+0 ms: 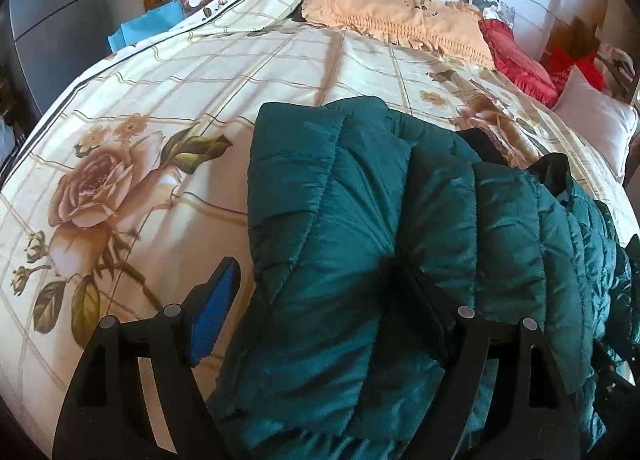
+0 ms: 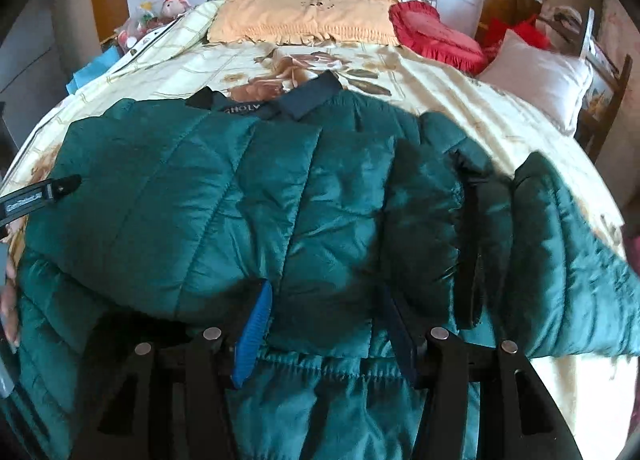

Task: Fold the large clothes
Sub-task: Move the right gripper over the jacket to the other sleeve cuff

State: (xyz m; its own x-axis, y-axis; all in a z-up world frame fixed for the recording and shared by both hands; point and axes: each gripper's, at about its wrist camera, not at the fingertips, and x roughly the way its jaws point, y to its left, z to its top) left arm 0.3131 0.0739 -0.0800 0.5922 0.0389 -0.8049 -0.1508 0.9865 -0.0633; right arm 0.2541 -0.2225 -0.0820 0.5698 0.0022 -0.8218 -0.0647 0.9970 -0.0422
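Teal quilted nylon is puffing up across the near half of the floral bedspread (image 1: 168, 107), and that padded jacket (image 2: 224, 211) is looking light, springy and slick, so it is likely to slide off a shallow pinch and bulge back after each fold. Taking hold at a stitched seam or the firmer hem, just toward the viewer from the dark collar (image 2: 308, 99), is probably the safest choice. The jacket is lying with its collar pointing toward the yellow pillow (image 2: 304, 15) at the head of the bed, one side already doubled over the body and a loose panel trailing off on the right of the collar.

The left gripper (image 1: 316, 324) is standing wide, its blue pad clear of the fabric while the other finger is lying under or against a fold. The right gripper (image 2: 324, 324) is sitting half-closed with a thick roll of jacket between its fingers; whether it is truly pinching, I cannot tell.
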